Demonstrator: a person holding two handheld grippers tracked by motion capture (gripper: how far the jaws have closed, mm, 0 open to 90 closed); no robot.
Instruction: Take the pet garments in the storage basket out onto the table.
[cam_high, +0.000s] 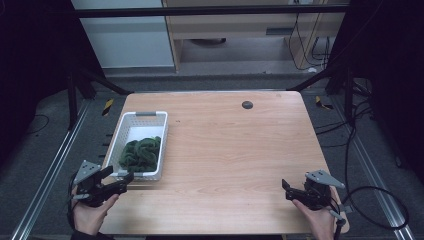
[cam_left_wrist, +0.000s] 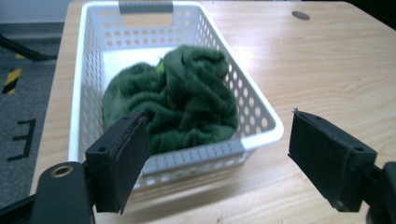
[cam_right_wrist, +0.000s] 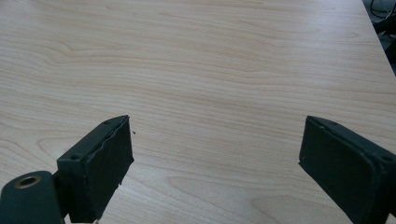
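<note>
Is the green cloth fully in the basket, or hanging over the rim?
Fully in. The green cloth lies bunched, not folded, at the near end of the white basket, with nothing draped over its rim.

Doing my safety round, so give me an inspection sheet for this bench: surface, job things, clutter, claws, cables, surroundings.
Surface: wooden table, bare apart from the items below.
Job things: white basket near the left edge; crumpled green cloth inside, at its near end.
Clutter: small dark disc near the far edge.
Claws: left claw open, empty, by the basket's near end; right claw open, empty, over bare wood.
Cables: black cable looping on the floor to the right.
Surroundings: grey floor, cabinet behind.
</note>
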